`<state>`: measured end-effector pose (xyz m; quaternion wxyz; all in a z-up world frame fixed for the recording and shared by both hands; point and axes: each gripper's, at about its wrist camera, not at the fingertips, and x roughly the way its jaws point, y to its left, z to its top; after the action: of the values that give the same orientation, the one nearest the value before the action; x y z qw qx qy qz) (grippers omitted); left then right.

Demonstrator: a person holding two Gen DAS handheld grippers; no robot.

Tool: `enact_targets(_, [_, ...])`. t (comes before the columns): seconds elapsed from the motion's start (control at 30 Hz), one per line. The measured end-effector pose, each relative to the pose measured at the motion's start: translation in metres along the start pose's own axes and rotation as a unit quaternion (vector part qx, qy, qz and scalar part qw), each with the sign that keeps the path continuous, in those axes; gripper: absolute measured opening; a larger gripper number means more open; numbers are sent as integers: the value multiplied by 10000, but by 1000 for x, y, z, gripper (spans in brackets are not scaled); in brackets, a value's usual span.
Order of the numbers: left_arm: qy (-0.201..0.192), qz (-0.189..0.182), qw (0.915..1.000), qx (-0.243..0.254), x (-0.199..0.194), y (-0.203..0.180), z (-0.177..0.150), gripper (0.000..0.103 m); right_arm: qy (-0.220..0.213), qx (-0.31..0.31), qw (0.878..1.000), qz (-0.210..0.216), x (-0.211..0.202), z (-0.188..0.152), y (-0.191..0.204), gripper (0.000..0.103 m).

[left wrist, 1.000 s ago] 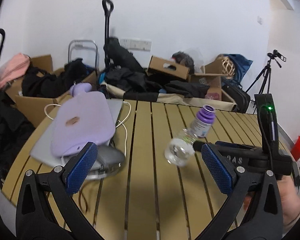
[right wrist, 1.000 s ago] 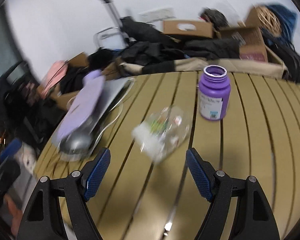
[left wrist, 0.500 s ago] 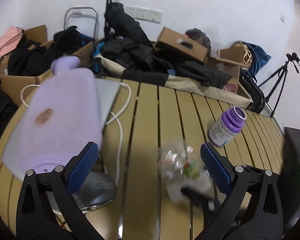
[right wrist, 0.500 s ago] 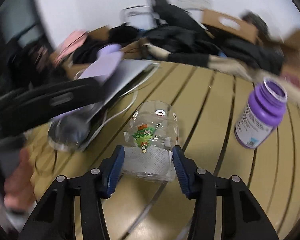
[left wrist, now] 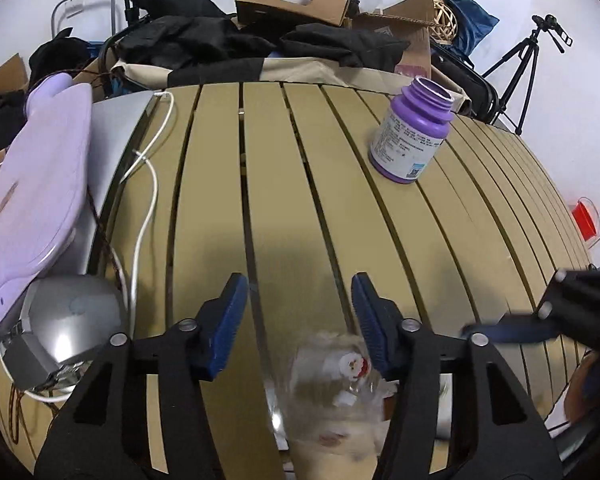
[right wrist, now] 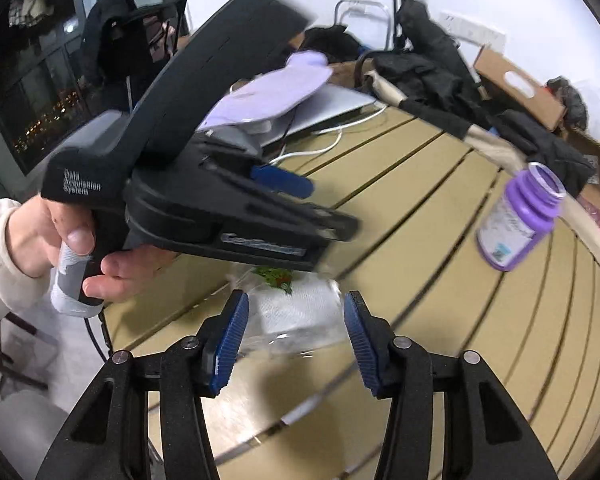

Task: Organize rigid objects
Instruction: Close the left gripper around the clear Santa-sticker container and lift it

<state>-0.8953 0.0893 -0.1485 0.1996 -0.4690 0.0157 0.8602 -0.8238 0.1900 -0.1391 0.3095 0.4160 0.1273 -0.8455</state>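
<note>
A clear glass with cartoon prints and white tissue inside [right wrist: 296, 312] lies between the blue pads of my right gripper [right wrist: 294, 338], which is shut on it above the slatted wooden table [right wrist: 440, 184]. In the left wrist view the glass [left wrist: 332, 396] shows low between the fingers. My left gripper [left wrist: 298, 320] is open and empty, with the glass below and behind its pads; it also shows from the side in the right wrist view [right wrist: 220, 184]. An open purple bottle [left wrist: 410, 132] stands at the far right of the table, also in the right wrist view [right wrist: 518, 220].
A lilac flat case [left wrist: 32, 176] lies on a silver laptop [left wrist: 116, 128] at the table's left, with a white cable [left wrist: 148, 184] and a grey rounded device [left wrist: 68, 320]. Boxes and dark clothes [left wrist: 260, 36] pile behind the table. A tripod [left wrist: 528, 60] stands at the right.
My right gripper holds the glass and has lifted it toward the near edge. My left gripper has moved in over the glass and its jaws have narrowed.
</note>
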Motion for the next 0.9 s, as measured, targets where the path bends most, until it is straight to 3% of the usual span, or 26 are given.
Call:
enact_targets(0.07, [2,59,10000,-78,-2,3,-4,47,-66,89,9996,-244,-4,-3,-6,55])
enact_targets(0.17, [-110,238,9994,206,-15,-2,-15,48,-147,239,9987,-428,-7,-7,-14,55])
enact_targets(0.3, [-388,77,9946,956,-48,-22,-33,82,-180,668,9959,-587,-20,-18,-39,56])
enact_targets(0.4, [-256,-303,9910,1275,-57,-42,-40,90,-237,1094,9925,-493,-33,-34,-60,57])
enact_targets(0.47, [134,-443,9915,1220,-43,-56,-43,96,-246,1226,9910,-487,-40,-45,-63,61])
enact_targets(0.5, [207,-785,9908,1079,-39,-61,-42,101,-230,1309,9900,-477,-41,-50,-66,61])
enact_targets(0.63, [649,-959,9878,1046,-15,-82,-43,93,-207,1634,9853,-461,-42,-64,-74,61])
enact_targets(0.67, [839,-957,9863,1054,-7,-87,-46,87,-216,1668,9847,-465,-43,-67,-75,61])
enact_targets(0.7, [1026,-889,9851,1054,1,-91,-50,71,-228,1710,9839,-475,-44,-69,-77,61])
enact_targets(0.73, [1225,-760,9841,1034,10,-94,-53,63,-247,1747,9832,-467,-45,-71,-78,61])
enact_targets(0.83, [1020,-728,9837,1288,5,-100,-55,58,-297,1842,9816,-399,-48,-76,-82,61])
enact_targets(0.9, [621,-576,9854,1479,-7,-103,-48,57,-343,1936,9802,-231,-51,-77,-84,61])
